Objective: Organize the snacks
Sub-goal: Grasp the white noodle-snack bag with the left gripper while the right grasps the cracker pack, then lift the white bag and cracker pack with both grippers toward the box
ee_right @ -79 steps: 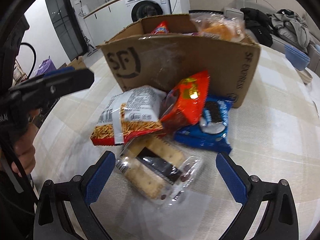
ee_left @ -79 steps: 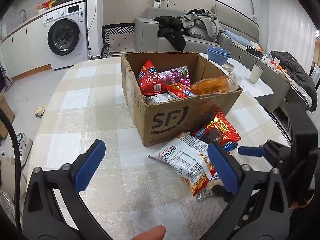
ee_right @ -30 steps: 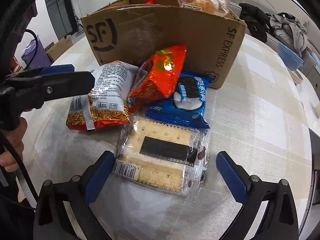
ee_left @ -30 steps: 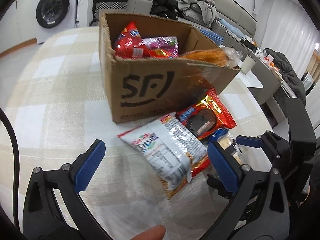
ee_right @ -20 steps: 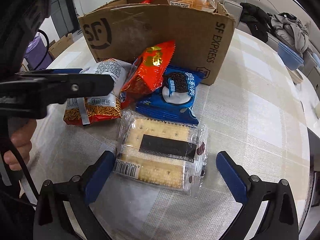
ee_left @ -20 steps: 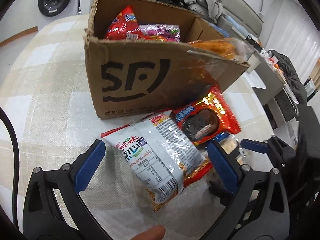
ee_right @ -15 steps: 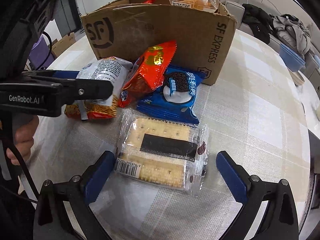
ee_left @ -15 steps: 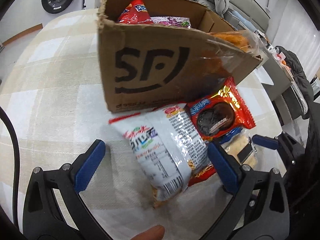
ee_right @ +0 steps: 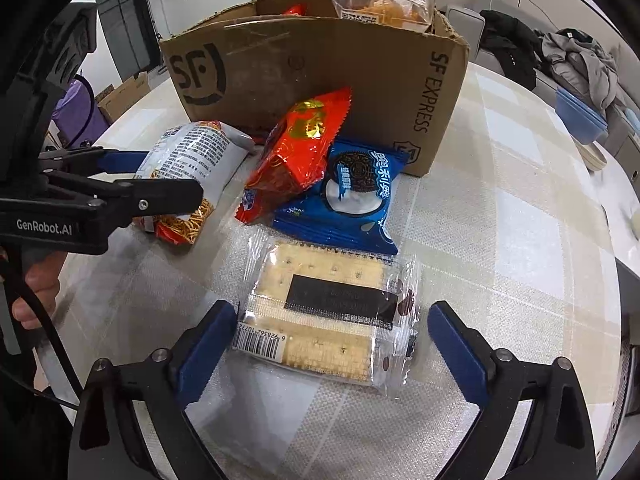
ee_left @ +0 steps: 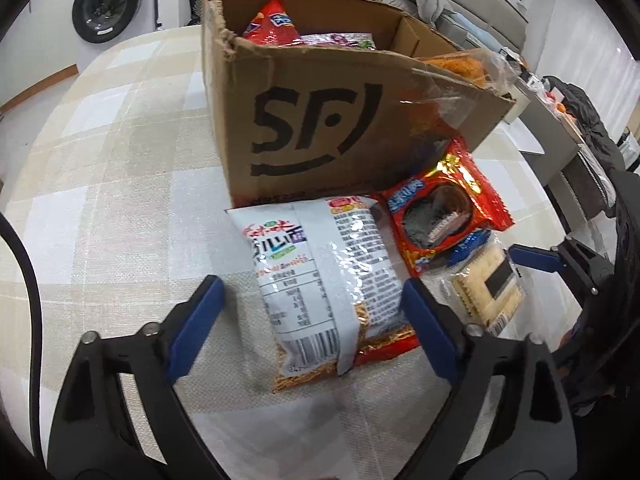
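While your left gripper [ee_left: 310,312] narrows around the noodle bag [ee_left: 320,280], your right gripper [ee_right: 326,332] closes toward the cracker pack [ee_right: 328,312], neither clamped.

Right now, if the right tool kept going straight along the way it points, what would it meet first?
Most likely the clear cracker pack, which lies on the table between the right tool's open fingers. The jaws have just been closing, but the pads do not press it yet. Depth is hard to judge here.

left gripper [ee_left: 310,304] | jaws closing, straddling noodle packet [ee_left: 320,280] | cardboard box [ee_left: 320,120] just behind
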`<state>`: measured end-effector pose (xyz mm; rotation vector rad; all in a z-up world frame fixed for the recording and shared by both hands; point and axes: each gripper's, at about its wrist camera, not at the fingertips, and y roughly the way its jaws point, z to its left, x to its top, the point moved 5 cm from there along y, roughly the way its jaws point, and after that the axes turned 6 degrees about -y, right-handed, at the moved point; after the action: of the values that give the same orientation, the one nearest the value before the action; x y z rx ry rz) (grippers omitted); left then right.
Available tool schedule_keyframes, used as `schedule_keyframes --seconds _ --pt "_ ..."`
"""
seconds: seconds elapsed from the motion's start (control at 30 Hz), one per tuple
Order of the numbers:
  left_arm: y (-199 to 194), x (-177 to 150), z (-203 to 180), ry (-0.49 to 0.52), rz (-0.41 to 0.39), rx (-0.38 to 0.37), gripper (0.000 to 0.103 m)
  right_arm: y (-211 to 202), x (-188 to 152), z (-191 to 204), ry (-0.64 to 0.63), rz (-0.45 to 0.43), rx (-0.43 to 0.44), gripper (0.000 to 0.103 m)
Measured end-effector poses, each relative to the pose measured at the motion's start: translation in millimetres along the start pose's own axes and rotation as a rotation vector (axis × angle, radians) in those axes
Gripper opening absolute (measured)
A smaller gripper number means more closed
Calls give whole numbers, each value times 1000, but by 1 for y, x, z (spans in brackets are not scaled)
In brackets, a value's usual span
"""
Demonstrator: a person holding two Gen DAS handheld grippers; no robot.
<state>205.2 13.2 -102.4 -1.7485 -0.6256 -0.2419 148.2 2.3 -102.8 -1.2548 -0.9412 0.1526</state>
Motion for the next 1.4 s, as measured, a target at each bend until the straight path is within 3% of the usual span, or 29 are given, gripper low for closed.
schedule_keyframes --seconds 0.07,0.1,0.23,0.33,0.73,1.03,1.4 --pt "0 -1 -8 24 -1 -32 65 -2 1 1 -6 -7 2 88" --pt "0 -2 -12 32 -1 -46 61 -4 1 1 -7 -7 4 85" --pt "-3 -4 -24 72 -23 -28 51 -10 1 4 -28 -14 16 70" --pt "-6 -5 -28 71 -26 -32 47 -14 0 9 -68 -22 2 66" --pt "-35 -22 -5 70 -42 -60 42 -32 3 2 -75 -62 -10 65" --pt "-60 -23 -3 72 -78 -109 41 -66 6 0 -56 -165 -2 65" --pt "-109 -19 -7 73 -178 -156 41 -100 15 -10 -19 -300 7 65"
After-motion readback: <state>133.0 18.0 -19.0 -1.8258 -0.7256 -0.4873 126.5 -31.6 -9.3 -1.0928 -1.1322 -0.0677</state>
